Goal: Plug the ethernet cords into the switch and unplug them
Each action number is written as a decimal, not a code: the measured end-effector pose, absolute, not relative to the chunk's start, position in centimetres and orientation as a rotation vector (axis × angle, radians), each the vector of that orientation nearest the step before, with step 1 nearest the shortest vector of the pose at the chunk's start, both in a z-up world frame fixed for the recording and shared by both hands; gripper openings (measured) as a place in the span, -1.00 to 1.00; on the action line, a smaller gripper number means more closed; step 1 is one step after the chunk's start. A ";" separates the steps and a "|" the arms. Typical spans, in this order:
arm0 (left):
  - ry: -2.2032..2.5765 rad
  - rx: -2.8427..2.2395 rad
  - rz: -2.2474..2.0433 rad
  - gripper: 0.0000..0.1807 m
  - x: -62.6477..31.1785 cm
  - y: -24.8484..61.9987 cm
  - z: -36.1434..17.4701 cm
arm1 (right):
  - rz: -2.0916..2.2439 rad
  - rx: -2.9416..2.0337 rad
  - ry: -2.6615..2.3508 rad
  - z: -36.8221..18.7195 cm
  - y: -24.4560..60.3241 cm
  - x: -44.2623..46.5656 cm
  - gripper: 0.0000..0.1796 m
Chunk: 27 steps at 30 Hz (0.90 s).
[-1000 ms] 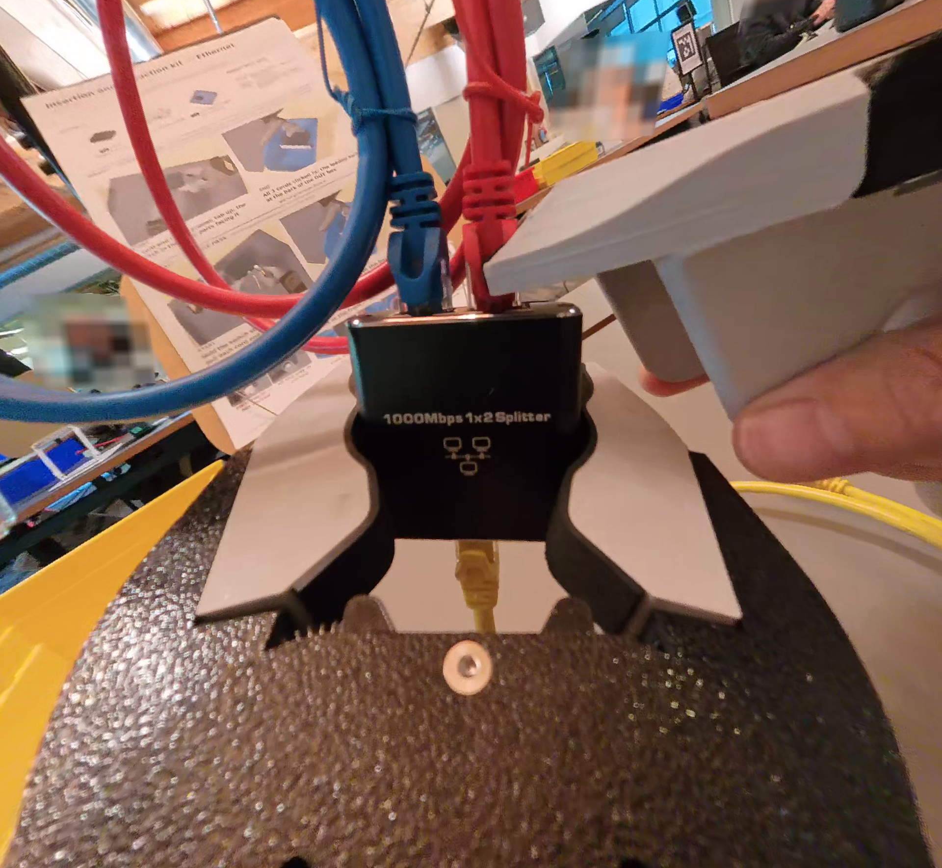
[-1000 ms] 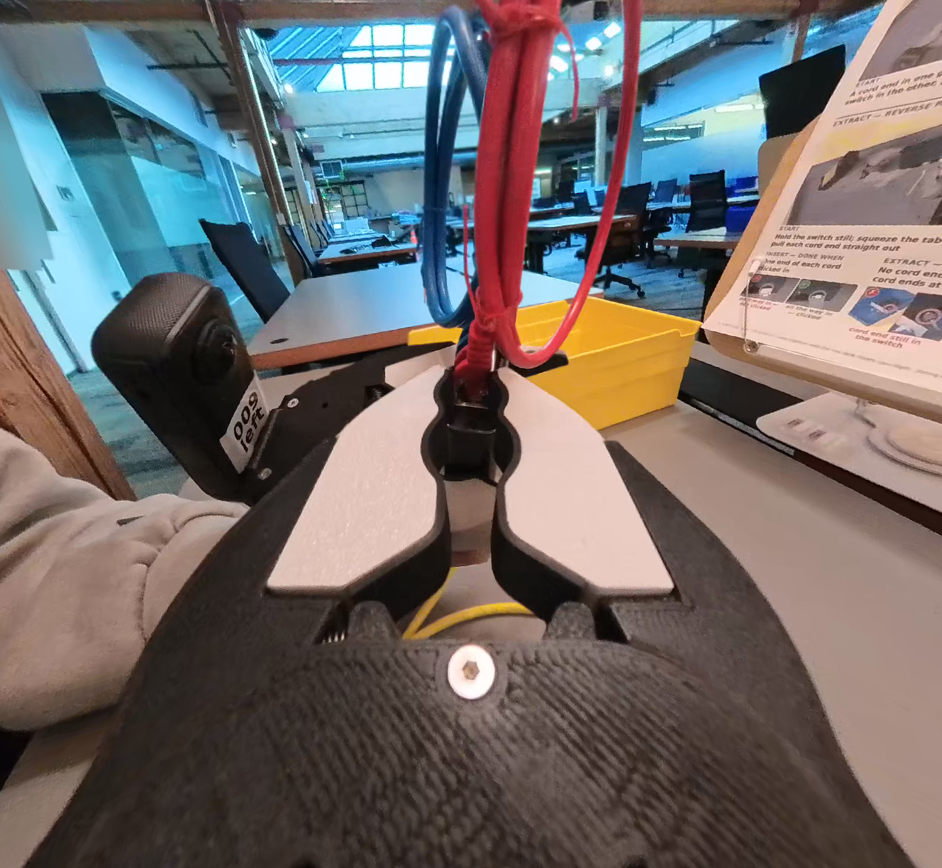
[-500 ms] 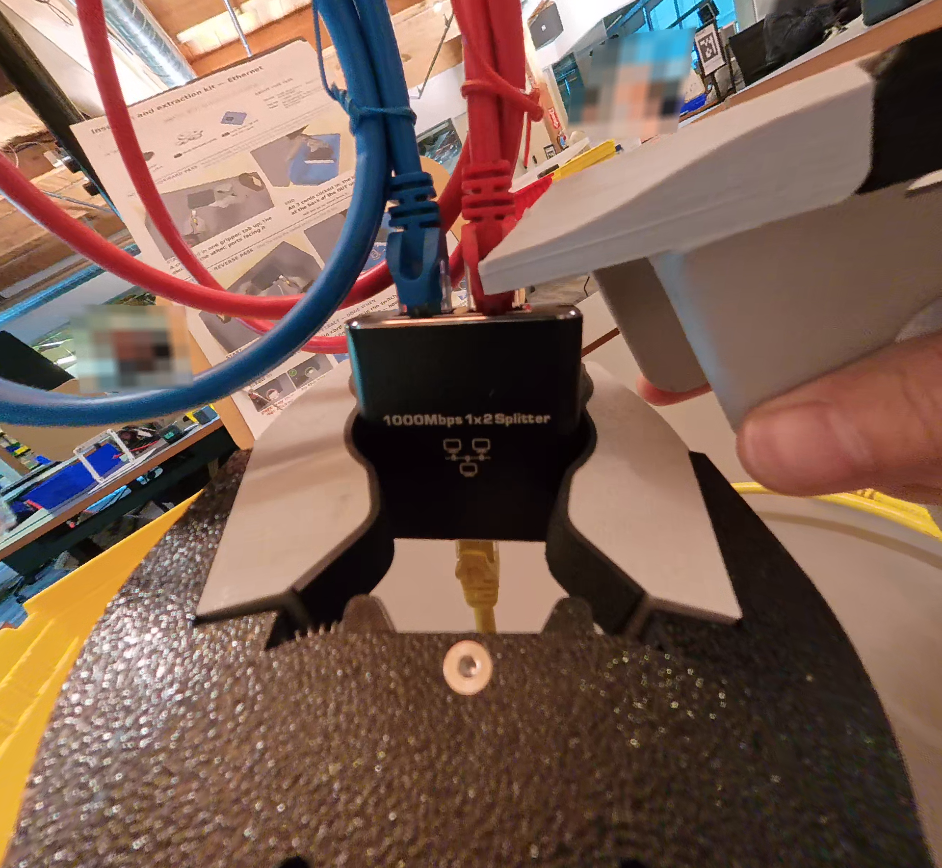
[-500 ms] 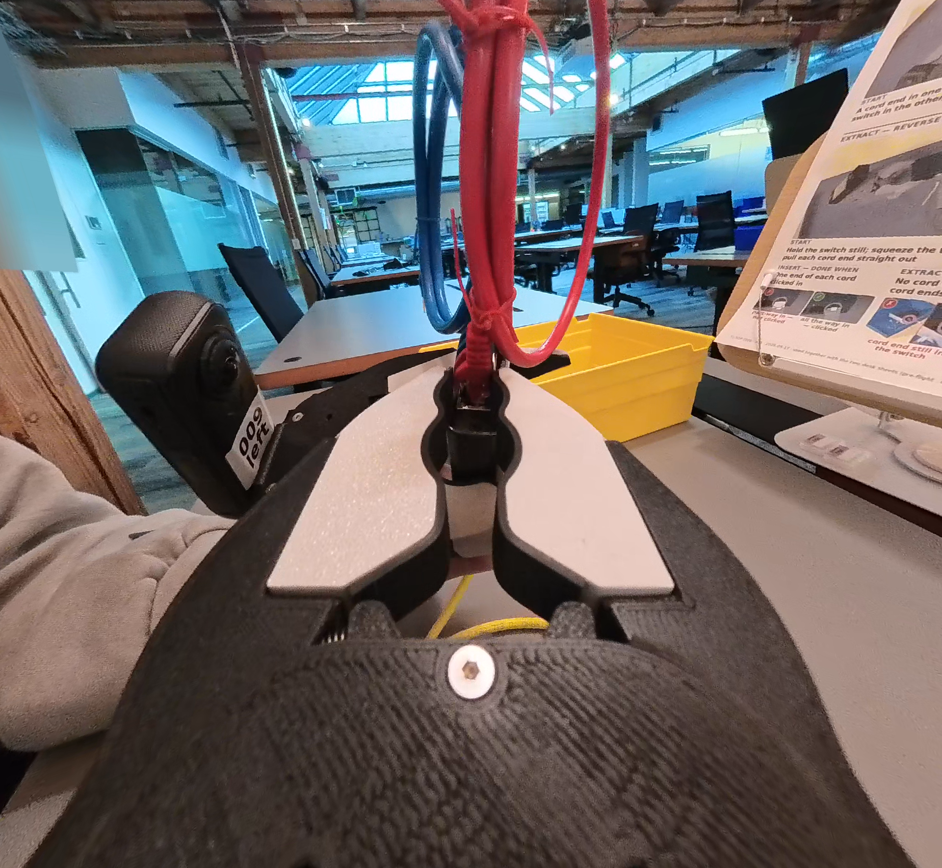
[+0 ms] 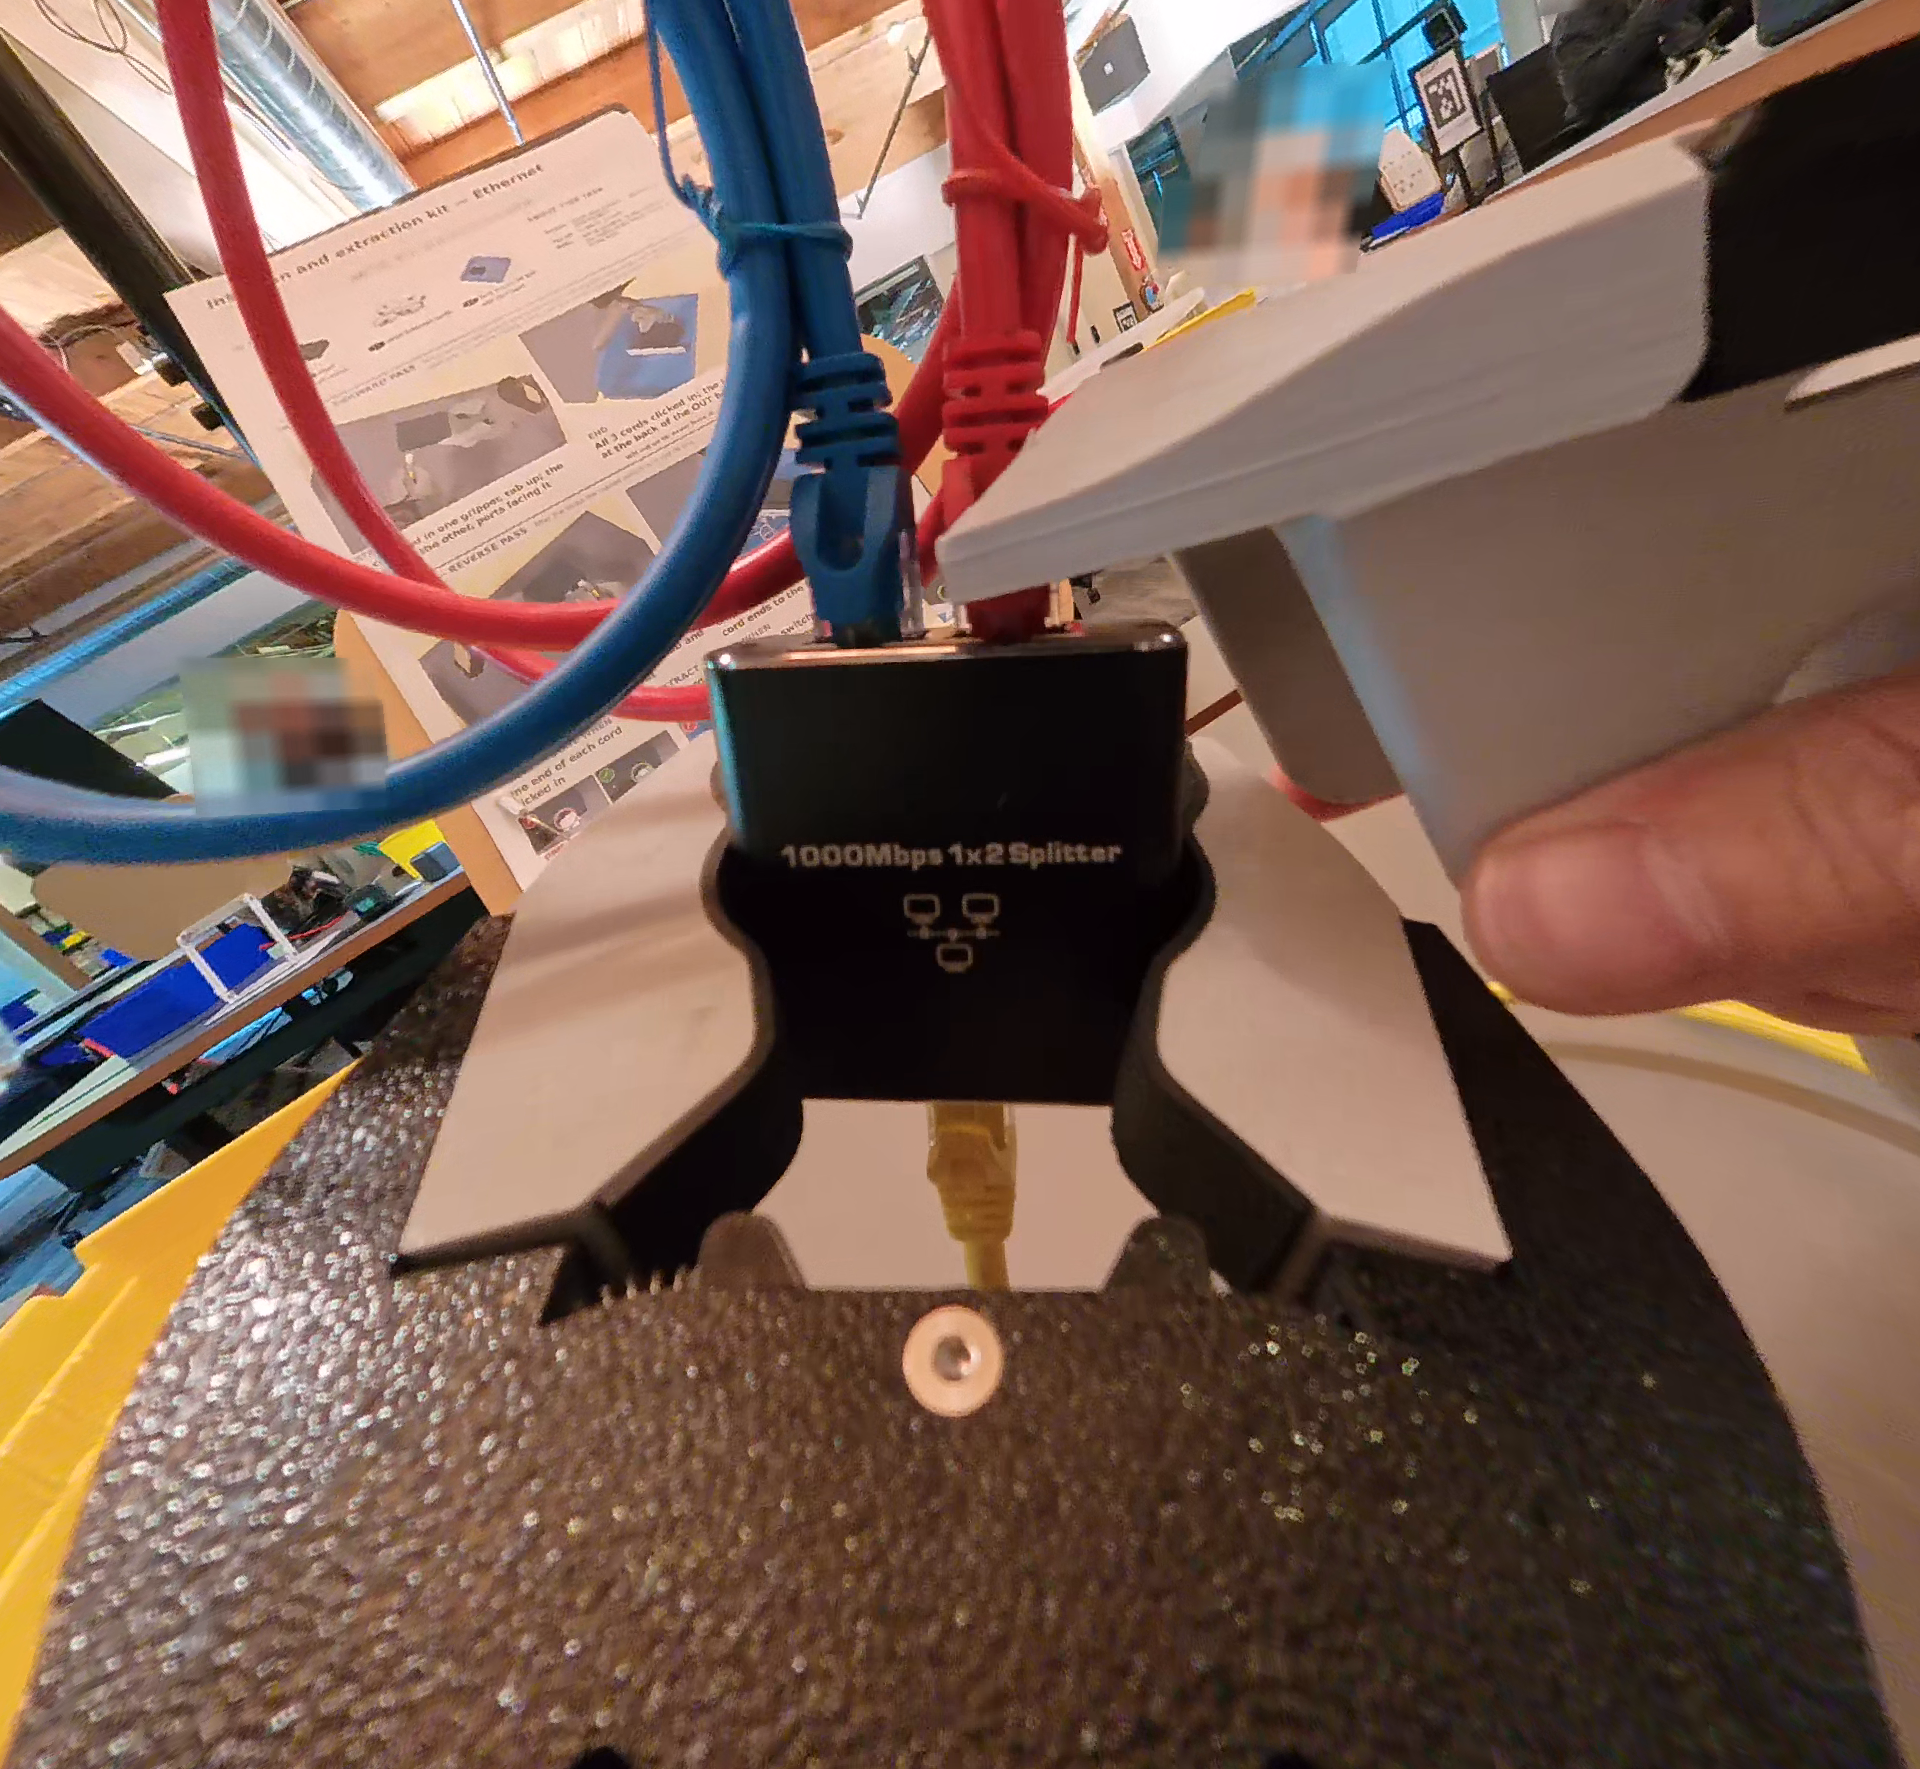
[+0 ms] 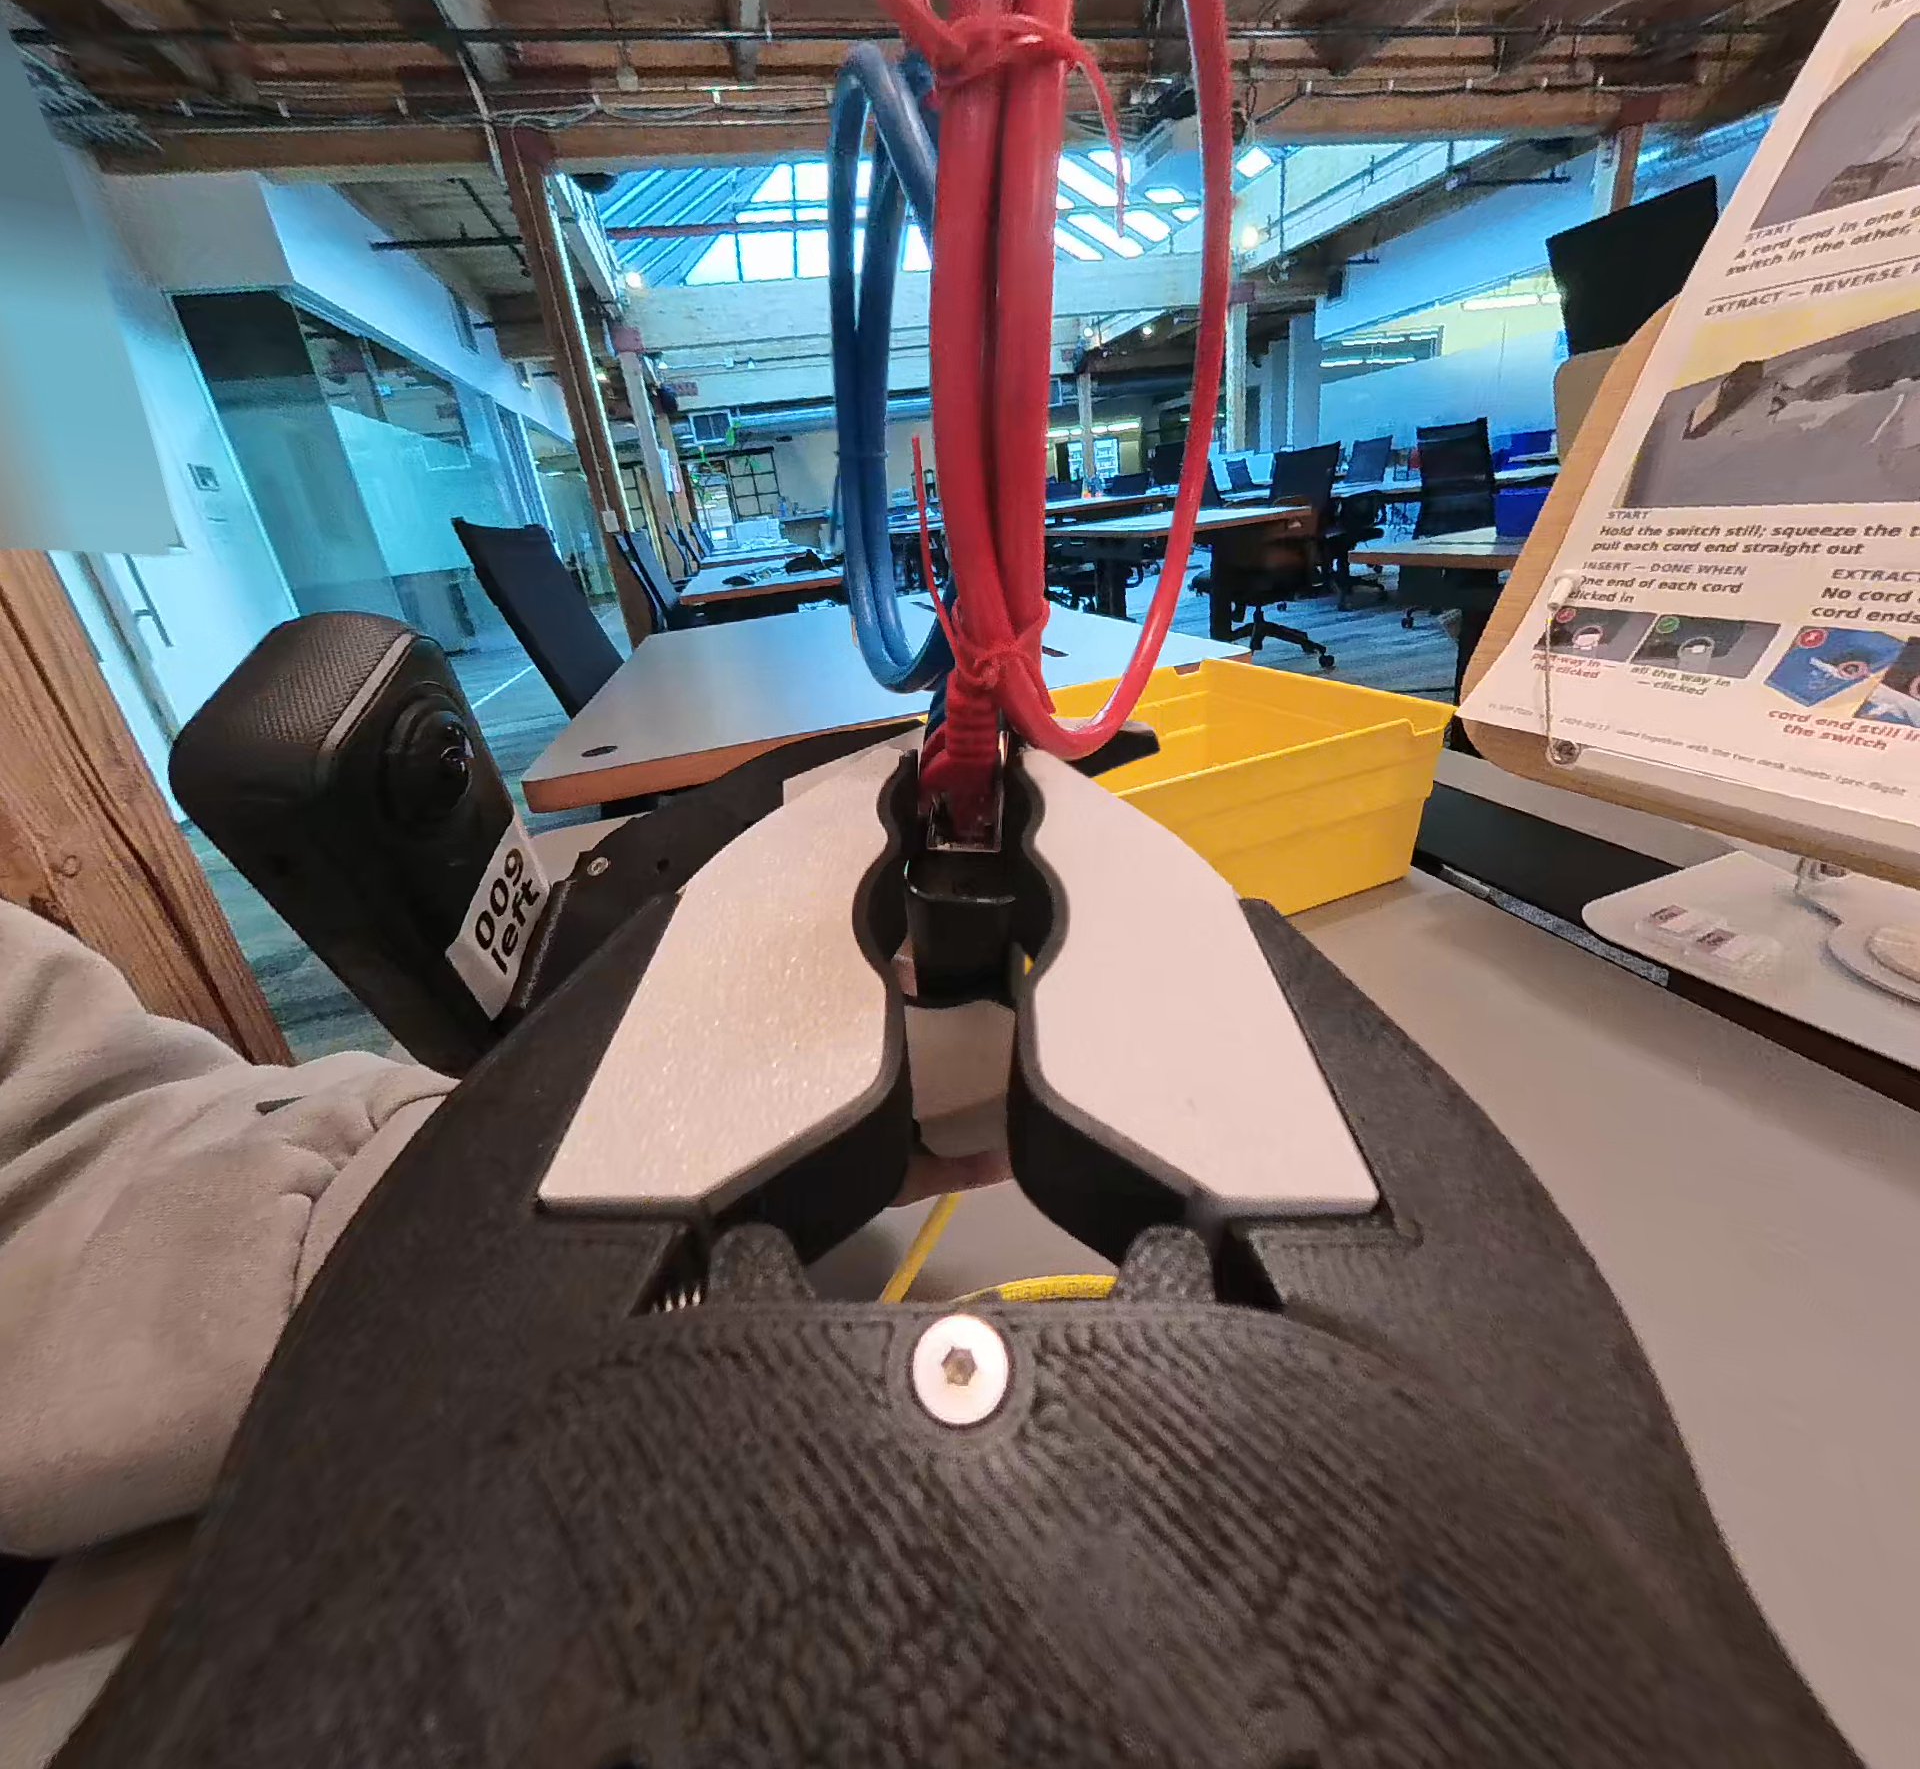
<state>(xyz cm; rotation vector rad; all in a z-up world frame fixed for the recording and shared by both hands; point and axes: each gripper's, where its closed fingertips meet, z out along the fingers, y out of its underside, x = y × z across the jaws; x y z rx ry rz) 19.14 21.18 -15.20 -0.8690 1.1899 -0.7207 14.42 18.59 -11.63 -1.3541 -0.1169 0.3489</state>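
Barely anything has changed over the last second; the left gripper (image 5: 951, 940) stays clamped on the switch (image 5: 948, 815) with blue cord (image 5: 847, 514) and red cord (image 5: 987, 431) both still seated at its far end, so the unplug looks not yet started. Right view shows the right gripper (image 6: 961, 846) closed around the red plug (image 6: 961, 774); left view hides that, but alone shows the yellow cord (image 5: 971, 1189) plugged in on the near side.
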 end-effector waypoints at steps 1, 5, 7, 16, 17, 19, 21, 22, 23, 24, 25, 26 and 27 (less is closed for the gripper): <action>1.191 -0.866 -0.720 -0.17 19.2 21.1 -15.2 | 0.352 -1.353 -0.124 -11.6 18.6 14.3 -0.84; 1.195 -0.875 -0.718 -0.18 19.2 21.2 -15.4 | 0.353 -1.358 -0.118 -11.7 18.6 14.4 -0.84; 1.197 -0.883 -0.717 -0.18 19.3 21.3 -15.5 | 0.329 -1.382 -0.122 -11.9 18.8 14.4 -0.84; 1.191 -0.874 -0.735 -0.17 19.1 21.1 -15.2 | 0.228 -1.452 -0.134 -11.7 18.7 14.3 -0.84; 1.186 -0.873 -0.736 -0.17 19.1 21.1 -15.2 | 0.234 -1.462 -0.128 -11.7 18.7 14.3 -0.84; 1.187 -0.885 -0.735 -0.17 19.1 21.2 -15.3 | 0.200 -1.469 -0.134 -11.9 18.8 14.4 -0.84; 1.197 -0.907 -0.775 -0.17 19.4 21.1 -15.8 | 0.093 -1.532 -0.161 -12.3 18.9 14.6 -0.84; 1.200 -0.917 -0.809 -0.16 19.5 21.0 -15.9 | 0.040 -1.544 -0.185 -12.3 18.9 14.6 -0.84; 1.206 -0.926 -0.832 -0.16 19.6 20.8 -16.0 | 0.001 -1.559 -0.193 -12.4 18.9 14.7 -0.84; 1.209 -0.927 -0.854 -0.16 19.7 20.7 -16.1 | -0.006 -1.570 -0.194 -12.4 18.9 14.7 -0.84; 1.212 -0.931 -0.868 -0.16 19.7 20.6 -16.1 | -0.013 -1.569 -0.199 -12.4 18.9 14.7 -0.84; 1.213 -0.933 -0.874 -0.16 19.7 20.5 -16.2 | -0.001 -1.574 -0.193 -12.4 18.9 14.7 -0.84; 1.212 -0.933 -0.878 -0.16 19.7 20.5 -16.2 | 0.010 -1.584 -0.184 -12.4 18.9 14.8 -0.84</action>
